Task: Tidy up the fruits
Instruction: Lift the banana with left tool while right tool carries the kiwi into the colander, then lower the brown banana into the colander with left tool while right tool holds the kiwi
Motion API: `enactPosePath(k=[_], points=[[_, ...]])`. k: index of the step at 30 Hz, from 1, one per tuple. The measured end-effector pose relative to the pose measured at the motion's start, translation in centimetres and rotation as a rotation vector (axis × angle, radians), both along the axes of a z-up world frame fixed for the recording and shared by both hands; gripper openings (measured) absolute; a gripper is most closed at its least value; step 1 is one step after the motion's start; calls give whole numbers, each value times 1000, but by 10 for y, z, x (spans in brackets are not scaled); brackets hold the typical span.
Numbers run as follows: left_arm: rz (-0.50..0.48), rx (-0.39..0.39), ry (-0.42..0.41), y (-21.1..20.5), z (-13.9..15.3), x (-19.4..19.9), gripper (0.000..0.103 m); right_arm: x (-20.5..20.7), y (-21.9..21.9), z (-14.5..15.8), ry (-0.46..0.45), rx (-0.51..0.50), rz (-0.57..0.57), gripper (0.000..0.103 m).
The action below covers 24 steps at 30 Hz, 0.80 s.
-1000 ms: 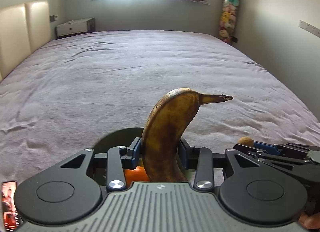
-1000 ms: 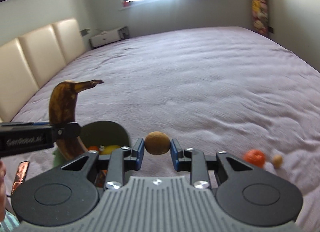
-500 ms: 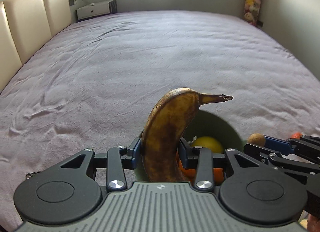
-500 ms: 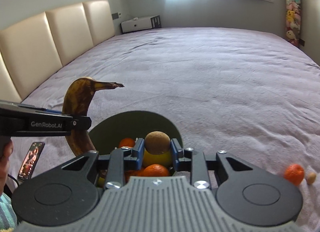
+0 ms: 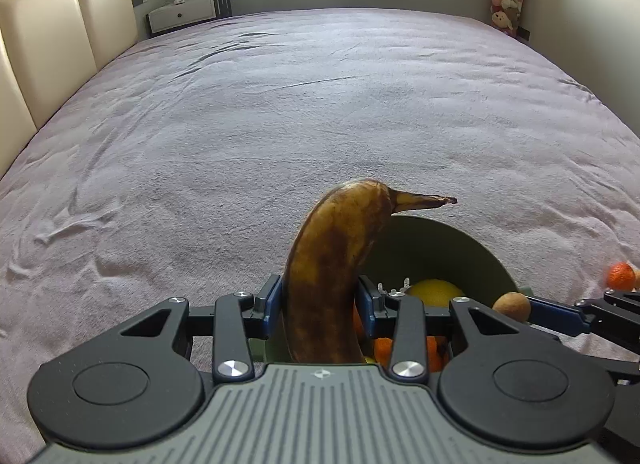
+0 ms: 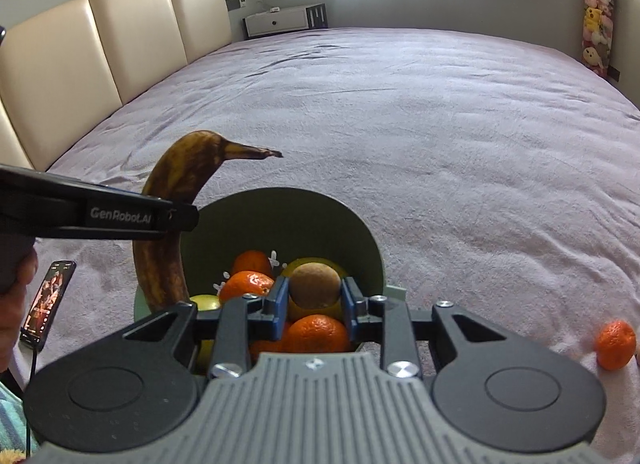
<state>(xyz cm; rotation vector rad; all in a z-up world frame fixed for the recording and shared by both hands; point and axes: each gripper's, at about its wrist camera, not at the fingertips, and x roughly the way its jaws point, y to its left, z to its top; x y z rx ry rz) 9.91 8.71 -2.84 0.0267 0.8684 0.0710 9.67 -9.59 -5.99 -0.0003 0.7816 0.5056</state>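
Right gripper [image 6: 314, 300] is clamped on the kiwi [image 6: 315, 284] right over the bowl [image 6: 360, 232]; left gripper [image 5: 320, 304] grips the banana [image 5: 332, 264] upright, probably at the bowl's left rim.

Bed [image 5: 280, 111] cover: matt, nubbly cloth, creased. Headboard [image 6: 120, 43]: smooth padded panels w/ slight sheen. Bowl [image 6: 320, 219]: matt, smooth inside. Banana [image 5: 328, 272]: dull brown skin. Mandarin [image 6: 615, 344]: pebbly peel. Left gripper [image 5: 320, 306]: matt black plastic, shiny metal screws, ribbed grey housing.
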Motion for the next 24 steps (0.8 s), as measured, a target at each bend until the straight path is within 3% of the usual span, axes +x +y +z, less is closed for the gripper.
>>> enactPosePath(k=[8,24], points=[[-75,63,12,-8,-16,11,44,8,-1,-8,31,-1,-29,25],[-36,5,28,4,-31,21,49,13,2,-13,46,-6,-37,25]])
